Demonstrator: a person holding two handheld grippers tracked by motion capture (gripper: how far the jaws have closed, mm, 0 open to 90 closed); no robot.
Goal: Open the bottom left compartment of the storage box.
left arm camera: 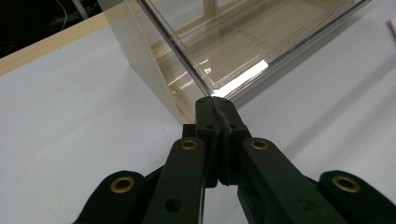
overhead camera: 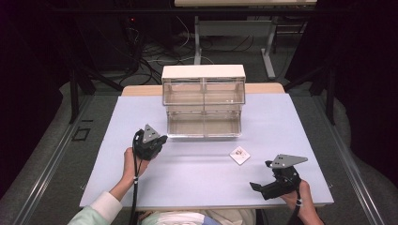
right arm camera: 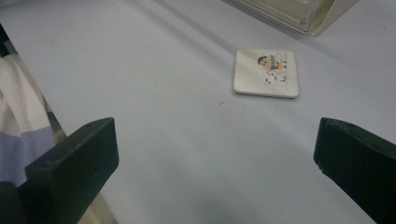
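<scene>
Tile [right arm camera: 266,73] lies flat on the table [overhead camera: 117,154], front-right of the bin [overhead camera: 203,101], near the right half and clear of both grippers. Not picked up yet.

Bin sits at the table's far middle; its lower clear drawer [left arm camera: 261,51] looks pulled out, empty as far as I can see.

Left gripper [left arm camera: 215,105]: jaws fully closed on nothing, tip right at the drawer's front-left corner, maybe touching.

Right gripper [right arm camera: 215,154]: jaws wide apart, hovering near the table's near right corner, aimed at the tile.

Judgement: drawer opened, grasp and placement left.
</scene>
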